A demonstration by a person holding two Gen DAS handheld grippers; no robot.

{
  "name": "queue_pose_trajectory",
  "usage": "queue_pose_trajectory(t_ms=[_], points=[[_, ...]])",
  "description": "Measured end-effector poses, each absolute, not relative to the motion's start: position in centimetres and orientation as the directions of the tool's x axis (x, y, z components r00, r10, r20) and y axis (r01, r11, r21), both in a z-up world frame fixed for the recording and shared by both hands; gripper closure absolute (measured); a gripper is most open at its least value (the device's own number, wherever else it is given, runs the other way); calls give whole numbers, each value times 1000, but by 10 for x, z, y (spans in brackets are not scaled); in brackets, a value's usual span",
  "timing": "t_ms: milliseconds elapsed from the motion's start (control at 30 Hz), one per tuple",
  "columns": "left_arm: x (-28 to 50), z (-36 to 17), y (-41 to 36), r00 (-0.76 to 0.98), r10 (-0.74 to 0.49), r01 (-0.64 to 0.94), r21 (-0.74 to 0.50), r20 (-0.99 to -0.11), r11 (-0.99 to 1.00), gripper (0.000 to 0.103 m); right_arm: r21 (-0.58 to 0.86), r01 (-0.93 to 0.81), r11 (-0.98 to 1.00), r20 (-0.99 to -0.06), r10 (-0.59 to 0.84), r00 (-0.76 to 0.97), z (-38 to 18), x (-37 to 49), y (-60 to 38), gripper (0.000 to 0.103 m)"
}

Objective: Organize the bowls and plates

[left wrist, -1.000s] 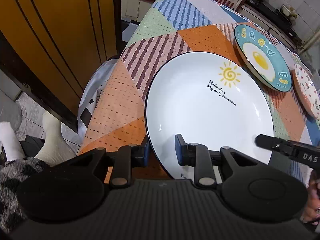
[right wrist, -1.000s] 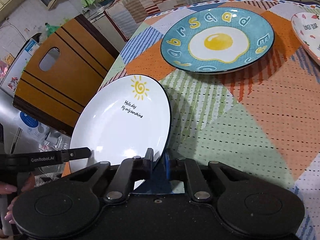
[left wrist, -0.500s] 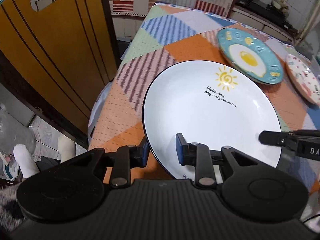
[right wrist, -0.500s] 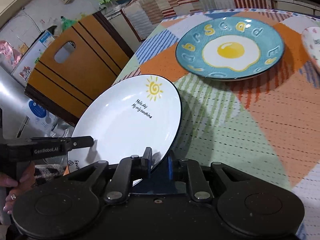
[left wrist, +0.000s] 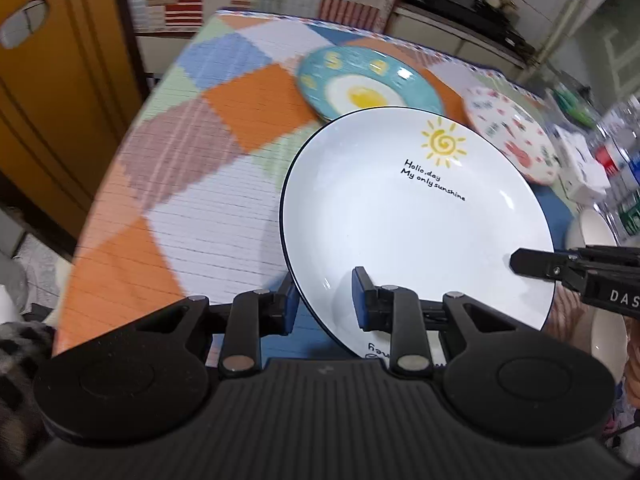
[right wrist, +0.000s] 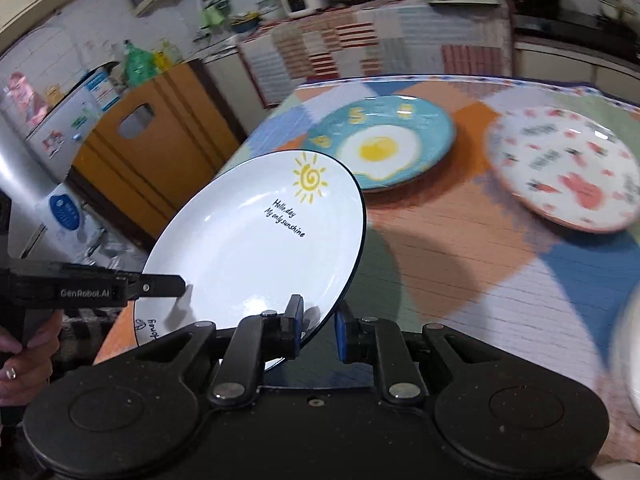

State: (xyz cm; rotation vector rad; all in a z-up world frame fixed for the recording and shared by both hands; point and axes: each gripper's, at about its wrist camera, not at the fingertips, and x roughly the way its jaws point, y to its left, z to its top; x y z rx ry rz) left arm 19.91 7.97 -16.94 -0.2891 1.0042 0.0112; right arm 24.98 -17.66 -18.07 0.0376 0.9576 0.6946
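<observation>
A white plate with a yellow sun and black lettering (left wrist: 416, 224) is held in the air above the table, gripped at its rim by both grippers. My left gripper (left wrist: 324, 300) is shut on its near-left rim. My right gripper (right wrist: 318, 328) is shut on its right rim and shows in the left wrist view (left wrist: 532, 264) too. The plate also shows in the right wrist view (right wrist: 256, 252). A blue plate with a fried-egg picture (left wrist: 368, 84) and a white plate with red prints (left wrist: 516, 140) lie on the table behind it.
The table carries a patchwork cloth (left wrist: 192, 184). A brown wooden chair back (left wrist: 52, 92) stands at its left edge. White boxes and packets (left wrist: 584, 168) sit at the far right. A pale bowl (right wrist: 630, 344) is blurred at the right edge of the right wrist view.
Both grippers have lifted the sun plate off the table and carried it up and to the right, toward the blue and the red-print plates. Both stay shut on its rim.
</observation>
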Motion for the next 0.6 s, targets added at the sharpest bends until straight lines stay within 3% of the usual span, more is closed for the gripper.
queue_pose_trajectory(t_ms=[233, 600], points=[[214, -189, 51, 489, -189, -103, -271, -852, 957, 77, 293, -482, 826, -769, 503, 394, -193, 250, -216, 83], [244, -217, 42, 429, -188, -72, -240, -884, 968, 77, 277, -429, 860, -794, 456, 402, -225, 270, -217, 82]])
